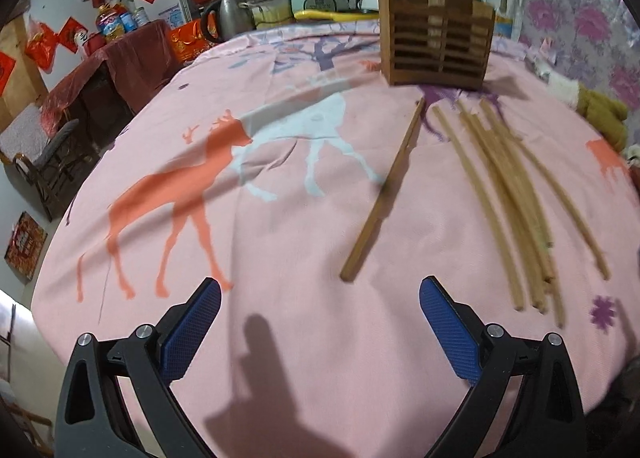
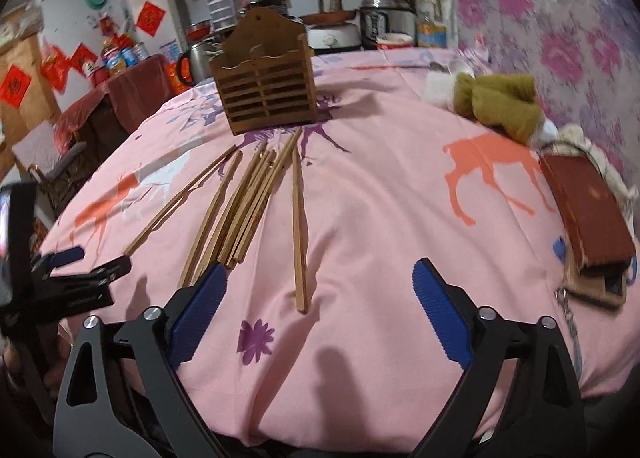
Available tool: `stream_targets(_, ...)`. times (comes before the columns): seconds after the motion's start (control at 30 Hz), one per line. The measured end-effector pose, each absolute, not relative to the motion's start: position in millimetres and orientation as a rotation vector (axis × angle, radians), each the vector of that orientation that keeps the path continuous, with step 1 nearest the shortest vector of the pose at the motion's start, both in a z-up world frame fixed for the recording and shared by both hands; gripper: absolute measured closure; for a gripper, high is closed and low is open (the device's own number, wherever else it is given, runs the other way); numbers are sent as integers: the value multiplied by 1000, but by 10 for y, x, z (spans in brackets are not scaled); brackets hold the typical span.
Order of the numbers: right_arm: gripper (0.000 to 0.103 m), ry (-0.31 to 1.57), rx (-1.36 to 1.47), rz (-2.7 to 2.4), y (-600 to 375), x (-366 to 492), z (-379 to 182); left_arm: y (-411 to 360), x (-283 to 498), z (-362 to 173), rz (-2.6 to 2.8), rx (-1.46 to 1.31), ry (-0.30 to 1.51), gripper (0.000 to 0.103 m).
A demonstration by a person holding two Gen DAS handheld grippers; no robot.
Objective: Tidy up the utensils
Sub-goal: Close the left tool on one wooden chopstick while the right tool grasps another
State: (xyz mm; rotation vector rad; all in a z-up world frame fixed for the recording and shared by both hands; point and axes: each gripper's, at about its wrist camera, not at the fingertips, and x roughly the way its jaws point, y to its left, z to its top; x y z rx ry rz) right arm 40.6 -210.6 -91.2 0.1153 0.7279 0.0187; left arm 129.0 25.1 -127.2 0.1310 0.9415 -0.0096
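The surface carrying everything is a table covered with a pink cloth printed with orange and white deer [image 1: 280,218], or possibly a bed; the frames are not settling which.

The slatted brown wooden utensil holder with a peaked back panel [image 1: 436,34] is standing upright near the far edge of the table. In front of it, toward the near edge, a bundle of long light-brown wooden chopsticks [image 1: 508,194] is lying flat on the cloth, its pieces overlapping and fanning out. A single darker wooden chopstick [image 1: 384,194] is lying apart on the left of the bundle, angled from the holder toward the near edge. In the right wrist view, another single wooden chopstick [image 2: 298,234] is lying just to the right of the bundle.

The left gripper [image 1: 320,290] is hovering over the cloth near the near edge with its blue-padded fingers spread wide and nothing between them. The right gripper [image 2: 318,274] is likewise standing wide, with nothing gripped; the near end of the right-hand single chopstick is lying on the cloth between its fingers, touching neither pad.

An olive-green plush cloth bundle [image 2: 500,102] and a dark red rectangular box [image 2: 588,210] are resting along the right edge of the table.
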Motion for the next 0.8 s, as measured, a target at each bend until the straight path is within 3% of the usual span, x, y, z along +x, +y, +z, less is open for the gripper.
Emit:
stream_targets(0.17,32,774,131,82,-2102,501,-1042,348,1475,-1384,-46,56,973,4)
stream_targets(0.57,32,851,184,145,-2114,722,-1314,364,1499,-1400,-150,76,934,5)
stream_targets(0.63,31,838,142,172,-2098,694,-1333,344,1464,-1385,-178,86,917,13)
stream_targets(0.8,28,791,-14,186,-1970,572,-1384,291,1368,-1360,-253,110,872,48)
